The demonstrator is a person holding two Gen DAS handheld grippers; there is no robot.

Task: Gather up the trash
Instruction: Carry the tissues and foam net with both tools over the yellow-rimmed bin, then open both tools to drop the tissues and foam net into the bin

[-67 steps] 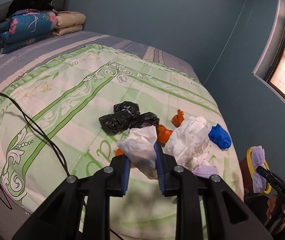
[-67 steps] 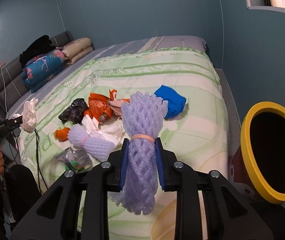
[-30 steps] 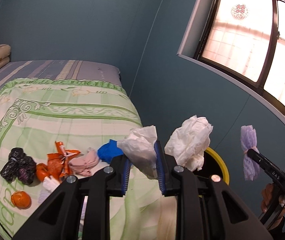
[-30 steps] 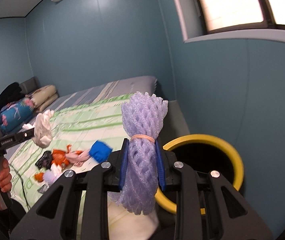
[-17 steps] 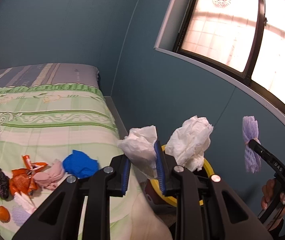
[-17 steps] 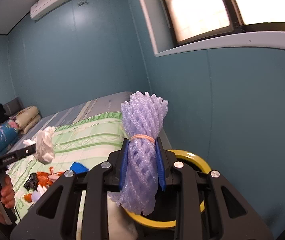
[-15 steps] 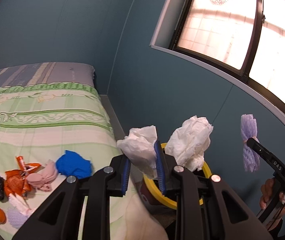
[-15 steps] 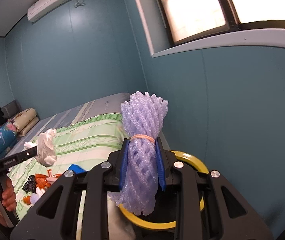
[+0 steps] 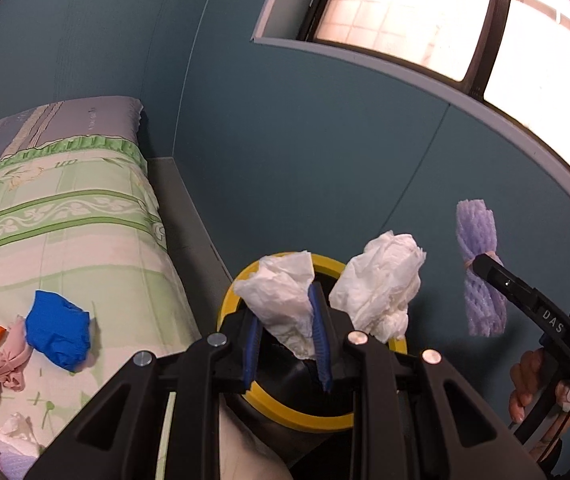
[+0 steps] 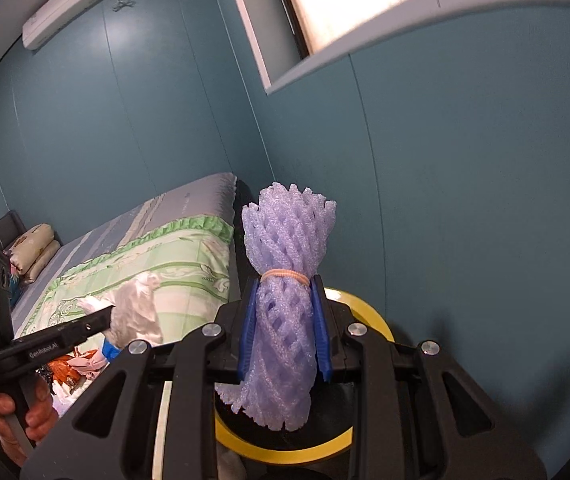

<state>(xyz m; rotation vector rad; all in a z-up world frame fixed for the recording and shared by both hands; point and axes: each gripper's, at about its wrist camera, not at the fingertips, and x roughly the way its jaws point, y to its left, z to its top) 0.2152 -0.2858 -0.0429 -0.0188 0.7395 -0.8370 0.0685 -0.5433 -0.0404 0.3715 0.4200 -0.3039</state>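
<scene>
Left claw [image 9: 285,332] clamps one tissue wad [image 9: 281,300]; right claw [image 10: 285,328] clamps one foam net [image 10: 285,300].

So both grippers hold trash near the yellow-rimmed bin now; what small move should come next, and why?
Probably lower the left gripper a little and open it: its crumpled white tissue already hangs over the yellow-rimmed bin. The right gripper, clamping the purple foam net, can follow.

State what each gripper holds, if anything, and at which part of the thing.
The left gripper clamps a crumpled white tissue at its lower middle. The right gripper clamps a purple foam net around its middle, just below the rubber band.
</scene>
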